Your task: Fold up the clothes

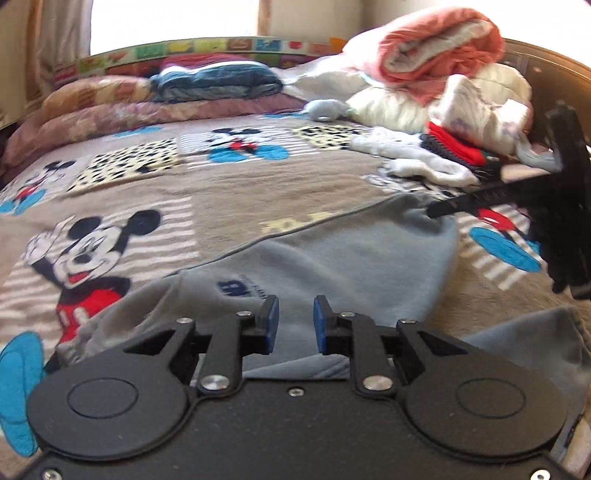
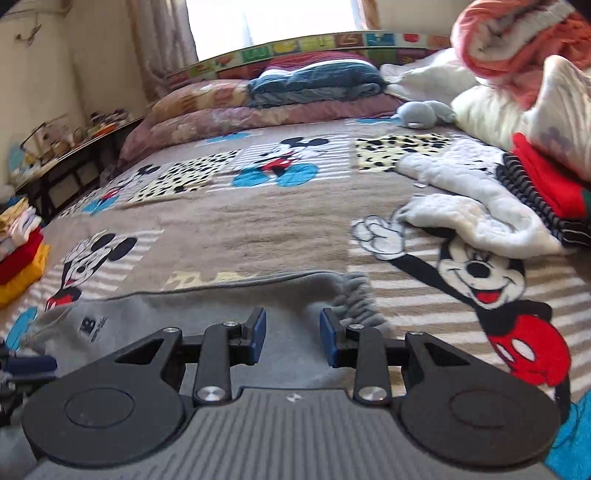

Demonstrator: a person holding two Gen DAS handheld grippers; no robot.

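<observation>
Both tools, left tool (image 1: 295, 320) & right tool (image 2: 291, 334), spread w/ nothing pinched, hover just over grey fleece sweatshirt (image 1: 332, 254) flat on cartoon-mouse bedspread (image 1: 221, 192), long axis left-right, either hand equally near.

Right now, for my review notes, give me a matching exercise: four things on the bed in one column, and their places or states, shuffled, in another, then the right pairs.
Things:
1. grey sweatshirt
2. white quilted garment
3. folded stack of red and yellow clothes
4. pink blanket

Places or states:
A. rolled up on top of the bedding pile, far right
B. at the left edge of the bed
C. spread flat just ahead of both grippers
D. crumpled beside the red and striped clothes on the right

Pairs: 1-C, 2-D, 3-B, 4-A
</observation>
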